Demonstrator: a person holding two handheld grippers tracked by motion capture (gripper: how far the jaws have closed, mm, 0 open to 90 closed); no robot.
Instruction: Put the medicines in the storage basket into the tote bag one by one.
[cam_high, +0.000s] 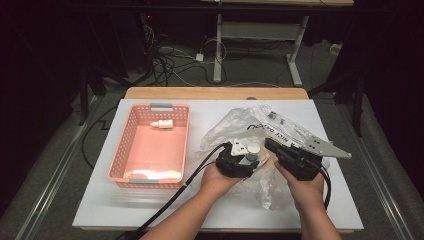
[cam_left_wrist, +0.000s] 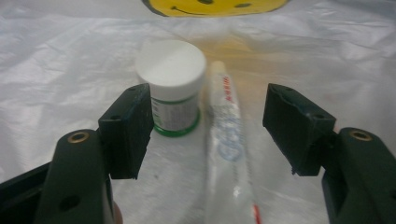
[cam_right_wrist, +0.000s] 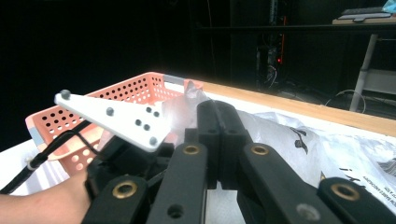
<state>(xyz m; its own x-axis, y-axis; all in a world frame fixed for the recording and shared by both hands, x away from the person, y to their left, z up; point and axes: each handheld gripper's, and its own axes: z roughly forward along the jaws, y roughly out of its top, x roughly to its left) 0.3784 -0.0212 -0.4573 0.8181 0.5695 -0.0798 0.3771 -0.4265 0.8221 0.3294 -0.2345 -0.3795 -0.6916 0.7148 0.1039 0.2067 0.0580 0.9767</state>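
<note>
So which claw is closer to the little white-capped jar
Left. The left claw is open right at the jar, one finger beside its label. The right claw is shut, pinching the plastic bag off to the jar's right.

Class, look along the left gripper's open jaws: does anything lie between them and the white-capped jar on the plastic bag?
Nothing blocks the jar; it stands just beyond the left gripper. A tube lies beside the jar, running between the jaws on the plastic bag.
</note>
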